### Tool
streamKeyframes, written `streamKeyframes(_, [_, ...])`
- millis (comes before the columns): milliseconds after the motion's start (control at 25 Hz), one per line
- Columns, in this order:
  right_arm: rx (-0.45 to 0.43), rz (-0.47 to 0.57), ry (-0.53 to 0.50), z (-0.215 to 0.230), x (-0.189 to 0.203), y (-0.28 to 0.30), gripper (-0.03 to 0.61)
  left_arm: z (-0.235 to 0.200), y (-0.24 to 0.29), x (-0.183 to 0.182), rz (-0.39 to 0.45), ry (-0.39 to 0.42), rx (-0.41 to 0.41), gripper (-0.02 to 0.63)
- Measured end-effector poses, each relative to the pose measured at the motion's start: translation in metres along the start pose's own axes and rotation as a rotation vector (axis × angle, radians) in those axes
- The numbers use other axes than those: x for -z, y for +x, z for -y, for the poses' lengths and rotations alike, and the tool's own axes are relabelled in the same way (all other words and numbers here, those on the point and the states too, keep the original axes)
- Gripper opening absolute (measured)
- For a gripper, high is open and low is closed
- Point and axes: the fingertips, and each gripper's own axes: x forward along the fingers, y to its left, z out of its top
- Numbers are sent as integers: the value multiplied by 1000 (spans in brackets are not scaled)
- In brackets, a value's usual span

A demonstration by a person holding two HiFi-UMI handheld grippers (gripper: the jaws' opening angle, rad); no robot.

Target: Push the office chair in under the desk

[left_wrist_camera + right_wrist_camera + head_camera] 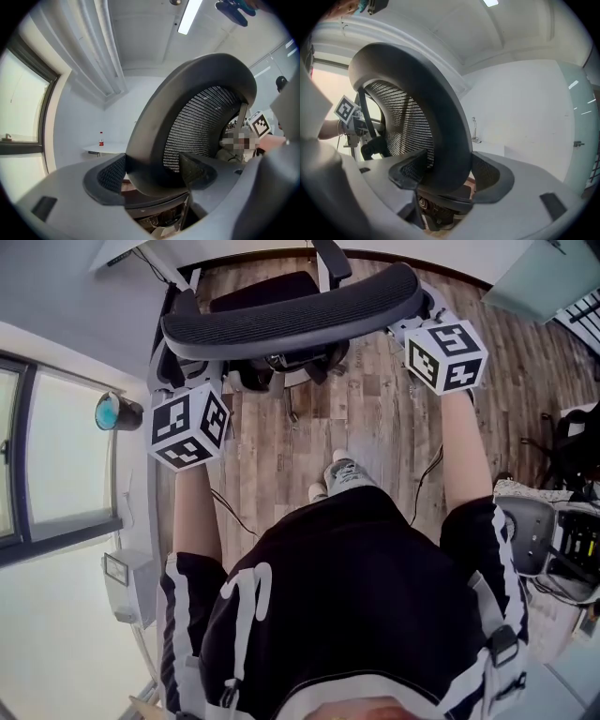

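Past your left claw point(154, 176), far back, a white table point(110, 151) sits vs. the far wall point(79, 122), also white, w/ a small red bottle point(101, 139) on it. Left of that claw there's a dark-framed window point(26, 122), bright daylight thru it, w/ pale curtain-like folds point(93, 51) beside it. Above it, a lit strip light point(190, 16) on the white ceiling point(140, 28). Beyond your right claw point(445, 180) is a plain white side wall point(525, 108) w/ a small hook-like fixture point(475, 130), and a glass partition point(583, 122) further right. Below both claws is a wood-plank floor point(375, 427), w/ a thin black cable point(427, 470) trailing nr the right one.
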Motion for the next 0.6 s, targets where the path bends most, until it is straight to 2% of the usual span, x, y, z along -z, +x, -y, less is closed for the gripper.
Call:
streamKeyframes(280, [-12, 2, -5, 4, -4, 25, 296, -15, 16, 1, -9, -10, -14, 357])
streamKeyframes(600, [-27, 2, -5, 18, -5, 40, 297, -16, 34, -2, 16, -7, 8, 356])
